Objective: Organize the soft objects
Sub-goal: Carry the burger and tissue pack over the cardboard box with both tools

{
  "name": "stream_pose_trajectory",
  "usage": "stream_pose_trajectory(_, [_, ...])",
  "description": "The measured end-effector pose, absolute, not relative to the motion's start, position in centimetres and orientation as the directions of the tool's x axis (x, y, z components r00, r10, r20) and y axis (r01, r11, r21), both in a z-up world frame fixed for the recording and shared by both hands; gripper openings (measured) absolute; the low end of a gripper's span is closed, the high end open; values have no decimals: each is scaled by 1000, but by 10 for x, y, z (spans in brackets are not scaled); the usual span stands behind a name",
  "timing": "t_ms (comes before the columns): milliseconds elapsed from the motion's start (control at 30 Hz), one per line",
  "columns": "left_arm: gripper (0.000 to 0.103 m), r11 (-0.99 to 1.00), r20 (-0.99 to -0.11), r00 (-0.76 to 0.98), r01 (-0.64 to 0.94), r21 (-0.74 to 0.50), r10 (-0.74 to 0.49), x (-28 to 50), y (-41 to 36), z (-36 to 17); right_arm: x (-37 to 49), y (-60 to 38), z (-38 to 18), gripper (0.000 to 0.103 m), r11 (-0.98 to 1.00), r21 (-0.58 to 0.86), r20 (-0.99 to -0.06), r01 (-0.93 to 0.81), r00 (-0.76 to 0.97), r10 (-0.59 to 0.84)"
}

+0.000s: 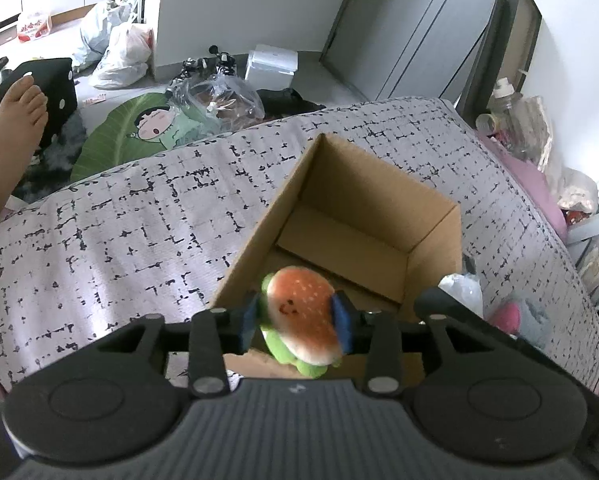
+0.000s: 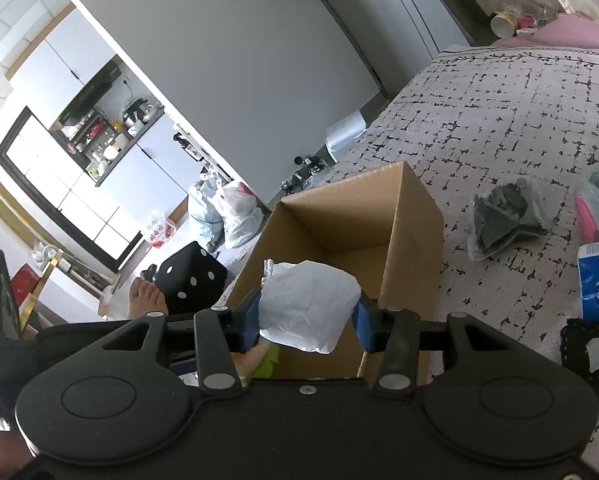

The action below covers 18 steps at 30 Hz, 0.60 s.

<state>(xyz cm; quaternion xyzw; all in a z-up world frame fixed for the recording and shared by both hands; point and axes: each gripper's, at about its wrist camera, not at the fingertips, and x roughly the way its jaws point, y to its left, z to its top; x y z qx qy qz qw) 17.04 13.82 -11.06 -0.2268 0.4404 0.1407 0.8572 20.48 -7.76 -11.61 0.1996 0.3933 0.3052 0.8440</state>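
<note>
Both hands over the open cardboard box (image 1: 363, 216) on the bed (image 1: 119, 216), so whatever I release falls inside. My left gripper (image 1: 299, 318) holds the burger plush (image 1: 303, 312) between its fingers (image 1: 248, 320), pads at its sides, long axis running toward me, bun face tilted up-left. My right gripper (image 2: 305, 316) is clamped on a white plastic packet (image 2: 307, 304), its long side spanning finger to finger above the near rim.

White plastic packet (image 2: 307, 306) between right gripper (image 2: 305, 320) pads, above open cardboard box (image 2: 411, 216) on patterned bedcover (image 2: 499, 120)
</note>
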Motion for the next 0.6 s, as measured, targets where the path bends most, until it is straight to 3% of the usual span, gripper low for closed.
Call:
stream_pose_trajectory(400, [55, 862, -801, 590, -452, -229, 97, 157, 139, -90, 201, -67, -120, 50, 756, 535, -577, -376, 491, 653])
stream_pose_trajectory(533, [59, 847, -809, 576, -484, -220, 119, 152, 140, -85, 199, -69, -116, 60, 749, 550, -573, -371, 485, 661])
stream_pose_trajectory(600, [59, 842, -807, 576, -494, -218, 129, 149, 141, -82, 197, -72, -111, 70, 744, 555, -562, -372, 491, 665])
